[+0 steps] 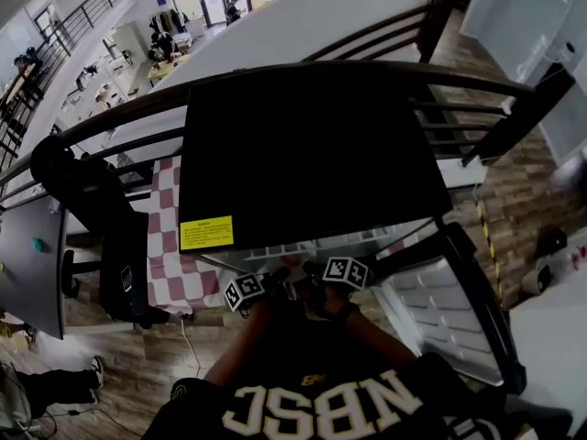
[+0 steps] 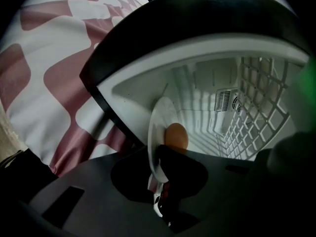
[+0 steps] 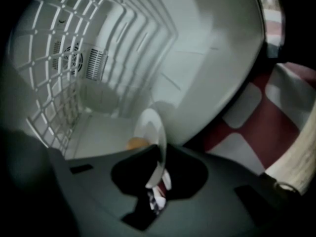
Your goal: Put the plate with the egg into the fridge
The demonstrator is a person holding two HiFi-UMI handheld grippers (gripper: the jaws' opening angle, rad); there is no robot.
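Head view shows only the black fridge [image 1: 303, 145] top. The gripper views show the left hand-held gripper [image 2: 159, 174] and right hand-held gripper [image 3: 157, 179] clamped on the rim of a smooth white round plate [image 2: 157, 127]. The plate carries a brown oval egg [image 2: 177, 136] at the fridge's ribbed white opening, near a wire shelf [image 2: 256, 107].

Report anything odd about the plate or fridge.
Nothing stands out: left gripper and right gripper each clamp the plate at its rim, the egg sits intact on it, and the fridge stands open.
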